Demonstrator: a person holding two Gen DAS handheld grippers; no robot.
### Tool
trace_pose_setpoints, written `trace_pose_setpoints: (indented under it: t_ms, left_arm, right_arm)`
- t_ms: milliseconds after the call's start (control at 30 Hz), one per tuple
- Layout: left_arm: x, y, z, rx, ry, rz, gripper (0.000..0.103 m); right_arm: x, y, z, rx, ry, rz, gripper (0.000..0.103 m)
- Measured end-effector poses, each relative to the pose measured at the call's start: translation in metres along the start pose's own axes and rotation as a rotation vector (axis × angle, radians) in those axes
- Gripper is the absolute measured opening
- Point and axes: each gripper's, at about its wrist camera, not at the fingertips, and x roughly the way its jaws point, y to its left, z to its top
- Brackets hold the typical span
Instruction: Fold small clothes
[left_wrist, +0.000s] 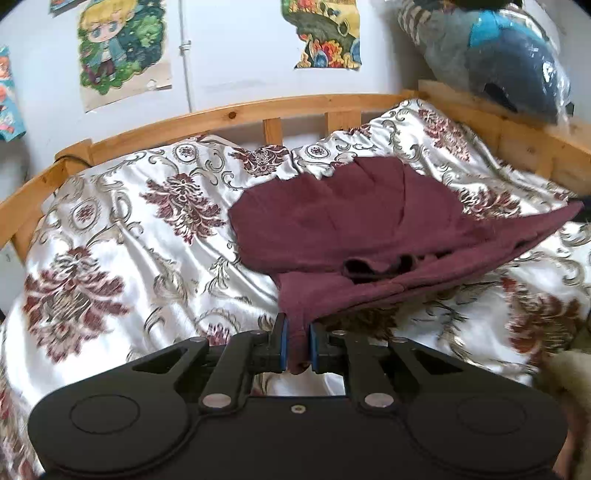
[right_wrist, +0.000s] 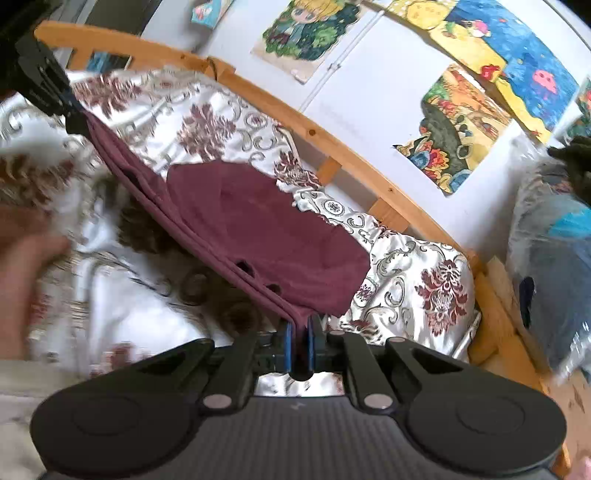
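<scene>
A small maroon garment (left_wrist: 332, 221) lies partly on a floral satin bedspread (left_wrist: 110, 229), its near edge lifted and stretched between both grippers. My left gripper (left_wrist: 298, 332) is shut on one corner of the garment. My right gripper (right_wrist: 299, 328) is shut on the other corner of the garment (right_wrist: 258, 221). The left gripper also shows in the right wrist view (right_wrist: 70, 110) at the upper left, holding the far end of the taut edge.
A wooden bed rail (left_wrist: 229, 114) runs along the far side against a white wall with cartoon posters (left_wrist: 118, 48). A plastic-wrapped bundle (left_wrist: 509, 62) sits on the right rail. A hand (right_wrist: 22, 273) is at the left in the right wrist view.
</scene>
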Motion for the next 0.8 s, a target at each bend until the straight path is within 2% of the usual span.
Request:
trace_pose_setpoints:
  t_ms: [133, 300, 533, 633, 800]
  left_arm:
    - [-0.031, 0.0, 0.002, -0.007, -0.01, -0.017, 0.012]
    - [-0.03, -0.002, 0.038, 0.002, -0.023, 0.012, 0.012]
    - [0.035, 0.012, 0.114, -0.035, 0.039, 0.079, 0.012]
    - [0.077, 0.022, 0.145, -0.047, 0.077, 0.106, 0.012]
    - [0.157, 0.037, 0.174, -0.061, 0.144, 0.145, 0.012]
  right_arm:
    - [-0.038, 0.006, 0.004, 0.036, -0.03, -0.02, 0.01]
    - [-0.031, -0.005, 0.018, 0.077, -0.071, -0.067, 0.01]
    - [0.054, -0.054, 0.043, 0.13, -0.111, -0.156, 0.01]
    - [0.096, -0.073, 0.049, 0.146, -0.108, -0.16, 0.01]
    - [0.172, -0.098, 0.058, 0.158, -0.069, -0.145, 0.01]
